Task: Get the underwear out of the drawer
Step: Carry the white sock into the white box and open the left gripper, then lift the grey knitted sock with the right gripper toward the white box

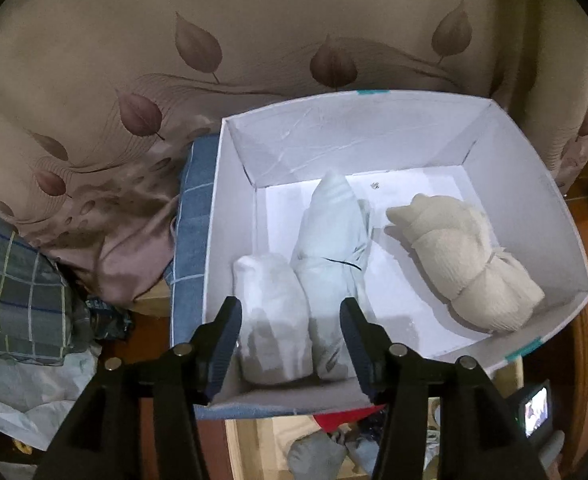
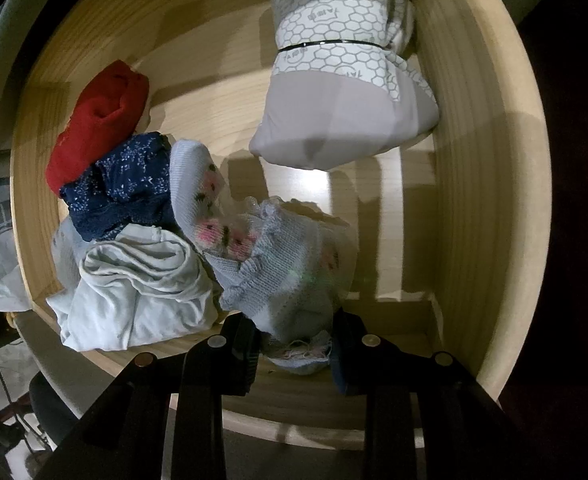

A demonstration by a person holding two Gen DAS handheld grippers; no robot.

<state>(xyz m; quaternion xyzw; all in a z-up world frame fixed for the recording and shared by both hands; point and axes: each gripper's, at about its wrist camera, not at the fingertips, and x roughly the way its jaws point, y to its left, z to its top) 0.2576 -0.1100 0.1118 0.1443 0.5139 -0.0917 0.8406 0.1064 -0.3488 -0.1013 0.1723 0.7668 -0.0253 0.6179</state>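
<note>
Two handheld black two-finger grippers, one seen from each wrist camera

The left black plastic gripper (image 1: 289, 344) has two angular linkage arms, each with a pair of round silver pivot screws (image 1: 397, 349), and flat finger pads (image 1: 225, 344) of ribbed dark blue-grey rubber with slanted tips. The right black plastic gripper (image 2: 296, 350) is the same build: matte black struts, round silver rivets (image 2: 216, 341) at the joints, and dark ribbed pads (image 2: 245, 354), partly in shadow.
</note>
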